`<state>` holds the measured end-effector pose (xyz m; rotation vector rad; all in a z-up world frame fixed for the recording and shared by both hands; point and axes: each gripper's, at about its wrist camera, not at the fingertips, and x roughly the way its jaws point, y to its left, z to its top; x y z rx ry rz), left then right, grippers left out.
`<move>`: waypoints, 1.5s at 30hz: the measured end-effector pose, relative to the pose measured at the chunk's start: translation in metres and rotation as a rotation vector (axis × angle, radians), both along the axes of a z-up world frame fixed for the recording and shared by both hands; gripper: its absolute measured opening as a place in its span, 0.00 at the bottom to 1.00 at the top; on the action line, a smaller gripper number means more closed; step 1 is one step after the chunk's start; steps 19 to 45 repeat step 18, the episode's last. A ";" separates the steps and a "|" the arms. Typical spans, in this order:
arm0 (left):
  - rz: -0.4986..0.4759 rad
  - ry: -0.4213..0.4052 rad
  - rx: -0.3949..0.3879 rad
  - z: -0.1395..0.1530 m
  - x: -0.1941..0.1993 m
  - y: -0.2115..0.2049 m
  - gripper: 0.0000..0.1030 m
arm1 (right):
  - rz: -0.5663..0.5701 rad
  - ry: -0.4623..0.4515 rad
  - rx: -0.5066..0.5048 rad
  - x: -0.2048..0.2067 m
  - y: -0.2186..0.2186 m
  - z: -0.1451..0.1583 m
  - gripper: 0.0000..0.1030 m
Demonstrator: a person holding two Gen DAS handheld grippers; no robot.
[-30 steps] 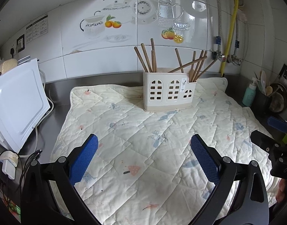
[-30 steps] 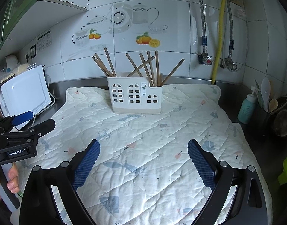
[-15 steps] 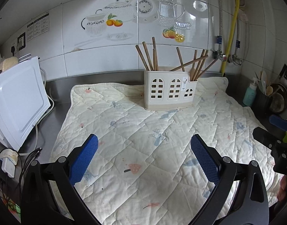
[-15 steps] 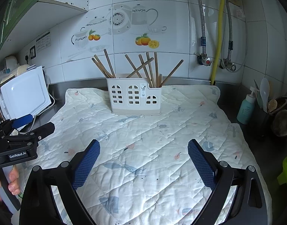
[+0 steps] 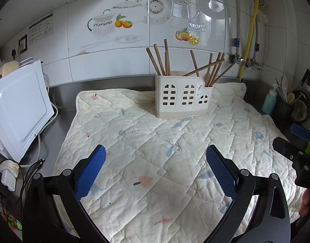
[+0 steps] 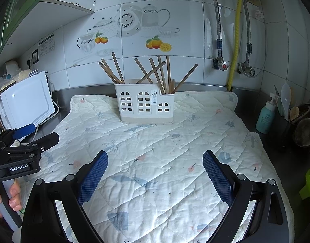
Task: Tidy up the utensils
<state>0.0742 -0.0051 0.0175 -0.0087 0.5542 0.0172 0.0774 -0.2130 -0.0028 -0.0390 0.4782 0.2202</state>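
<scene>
A: Where is the holder (image 5: 183, 97) relative to the left gripper (image 5: 156, 169)?

B: Straight ahead of it and a little to the right, well apart, standing upright on the quilt (image 5: 146, 147). The chopsticks (image 5: 161, 60) stand in it, leaning several ways, most of them bunched in the low right compartment.

A: And the fingers?

B: Spread wide, nothing between the blue pads (image 5: 90, 172). They hang over the near part of the quilt.

A: The right gripper (image 6: 155, 174)?

B: Its fingers are parted just as wide, holding nothing. The holder (image 6: 145, 106) sits ahead of it, slightly left of centre, well apart. The chopsticks (image 6: 155, 73) fan out above its rim.

A: What does one view give that the other does not?

B: The right view catches the left gripper from the side at its left edge, with the hand (image 6: 5, 198) on its handle. The left view shows the right gripper (image 5: 296, 141) only as a dark shape at its right edge, and from there I cannot tell how its fingers stand. The right view also shows the green cabinet (image 6: 11, 10) overhead. The left view shows more of the white appliance (image 5: 19, 109) and the cables (image 5: 17, 174) beside it on the surface (image 5: 59, 93). Both show the bottle (image 6: 266, 117) far to the right.
</scene>
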 end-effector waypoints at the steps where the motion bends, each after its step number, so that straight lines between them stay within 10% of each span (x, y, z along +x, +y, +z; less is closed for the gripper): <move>1: 0.001 0.001 -0.002 0.000 0.000 0.000 0.95 | -0.001 0.000 -0.001 0.000 0.000 0.000 0.89; 45: 0.018 0.016 -0.008 -0.004 0.002 0.003 0.95 | -0.008 0.005 0.006 0.001 -0.002 -0.003 0.89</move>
